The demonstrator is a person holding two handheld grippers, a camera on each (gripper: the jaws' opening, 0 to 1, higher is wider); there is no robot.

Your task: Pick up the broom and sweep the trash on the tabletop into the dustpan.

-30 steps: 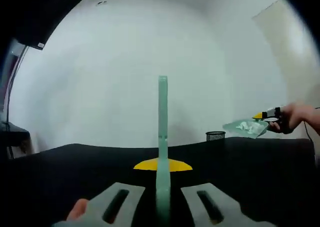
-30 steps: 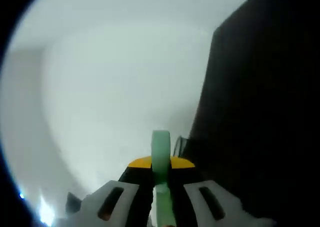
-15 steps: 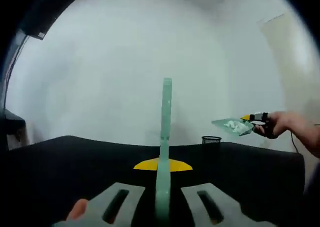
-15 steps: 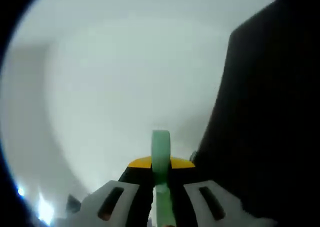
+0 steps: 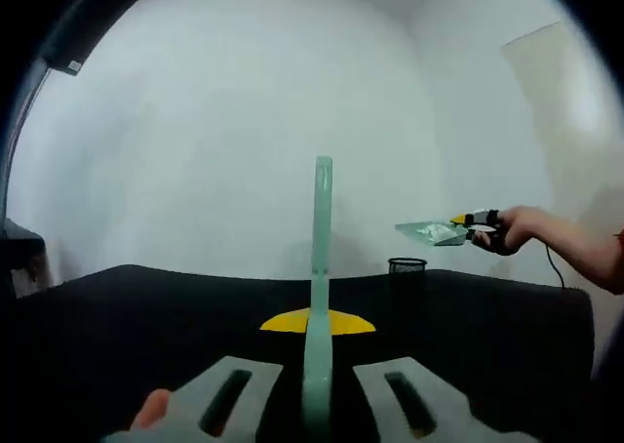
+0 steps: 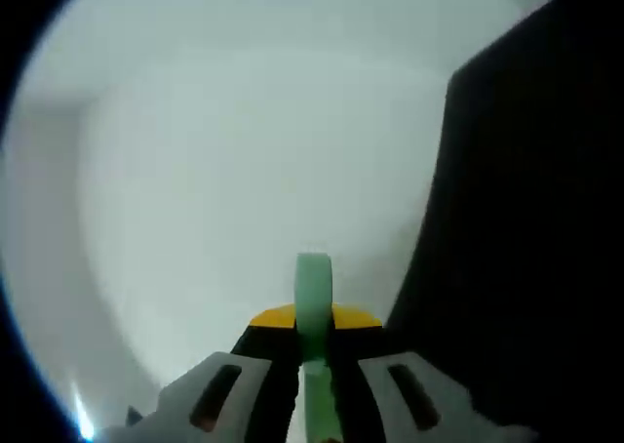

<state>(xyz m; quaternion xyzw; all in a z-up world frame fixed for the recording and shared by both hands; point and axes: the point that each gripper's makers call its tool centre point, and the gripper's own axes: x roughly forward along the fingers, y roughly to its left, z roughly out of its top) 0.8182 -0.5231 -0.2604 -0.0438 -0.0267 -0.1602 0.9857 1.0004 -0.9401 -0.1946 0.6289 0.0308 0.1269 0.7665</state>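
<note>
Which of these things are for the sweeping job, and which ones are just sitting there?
For the job:
- broom handle, pale green, clamped in the left gripper
- dustpan holding white scraps, lifted in the air by the right gripper
- dustpan handle between the right gripper's jaws
- black tabletop

Just sitting there:
- black mesh cup at the table's far edge

In the left gripper view, a handle (image 5: 320,267) stands upright between the left gripper (image 5: 317,396) jaws, above the tabletop (image 5: 146,326). Right of it, the right gripper (image 5: 478,226) held in a hand (image 5: 517,230) carries the dustpan (image 5: 429,231) in the air, trash (image 5: 429,230) lying in it. A mesh cup (image 5: 408,266) sits on the table's far edge, below the dustpan. A wall (image 5: 224,140) is behind. In the right gripper view, a handle (image 6: 314,306) sits between the right gripper's jaws.
</note>
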